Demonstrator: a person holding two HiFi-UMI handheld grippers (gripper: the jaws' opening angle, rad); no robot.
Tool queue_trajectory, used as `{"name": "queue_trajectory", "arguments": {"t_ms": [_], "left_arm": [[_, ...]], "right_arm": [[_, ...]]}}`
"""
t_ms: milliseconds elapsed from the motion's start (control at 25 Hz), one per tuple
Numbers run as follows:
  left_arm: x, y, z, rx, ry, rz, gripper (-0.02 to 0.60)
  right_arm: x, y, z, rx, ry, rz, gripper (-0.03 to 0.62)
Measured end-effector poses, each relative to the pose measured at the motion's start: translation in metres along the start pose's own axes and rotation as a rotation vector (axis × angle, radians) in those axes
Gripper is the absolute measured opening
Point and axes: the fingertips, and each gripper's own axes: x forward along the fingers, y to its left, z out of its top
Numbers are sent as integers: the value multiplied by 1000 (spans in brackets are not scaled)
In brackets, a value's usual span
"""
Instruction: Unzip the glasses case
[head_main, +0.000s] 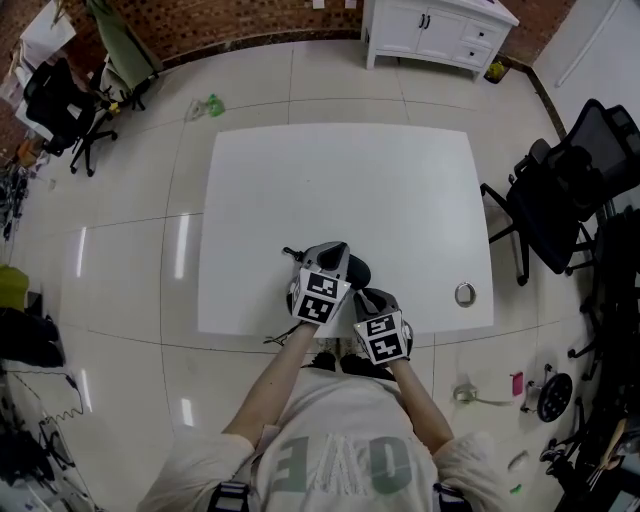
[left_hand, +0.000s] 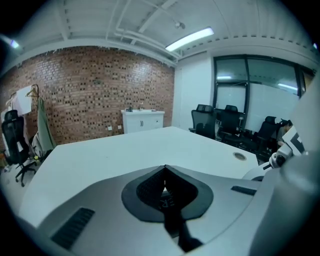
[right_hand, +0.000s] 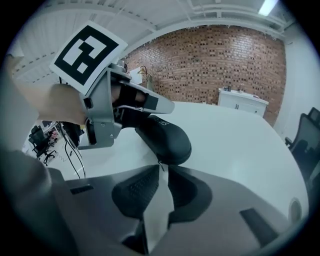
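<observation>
A black glasses case (head_main: 356, 272) lies near the front edge of the white table (head_main: 340, 180). In the right gripper view the glasses case (right_hand: 165, 137) reaches out from under my left gripper (right_hand: 125, 107), which is shut on its far end. In the left gripper view the left gripper (left_hand: 164, 168) has its jaws together, with dark material showing between the pads. My right gripper (right_hand: 163, 169) sits at the near end of the case, its tips pinched on the small zipper pull (right_hand: 160, 165). In the head view the left gripper (head_main: 335, 262) and right gripper (head_main: 370, 298) are side by side.
A round metal grommet (head_main: 465, 294) is set in the table at the front right. Black office chairs (head_main: 560, 190) stand to the right, and a white cabinet (head_main: 440, 30) stands at the back wall. Another chair (head_main: 60, 105) is at the far left.
</observation>
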Motion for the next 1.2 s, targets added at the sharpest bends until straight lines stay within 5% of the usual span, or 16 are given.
{"name": "queue_trajectory", "arguments": {"t_ms": [160,360,840,1200], "left_arm": [[1,8,2,-82,25,8,0],[4,8,2,-117,40,-15,0],[3,10,1,-120,42,-16,0],[4,4,-3,-19,62,4,0]], "right_arm": [[2,10,-6,89,32,5,29],[10,3,-6,55,63,-51,31],[15,2,-2,4,70,-87,29],[5,-1,-9,-18,81,-60,0]]}}
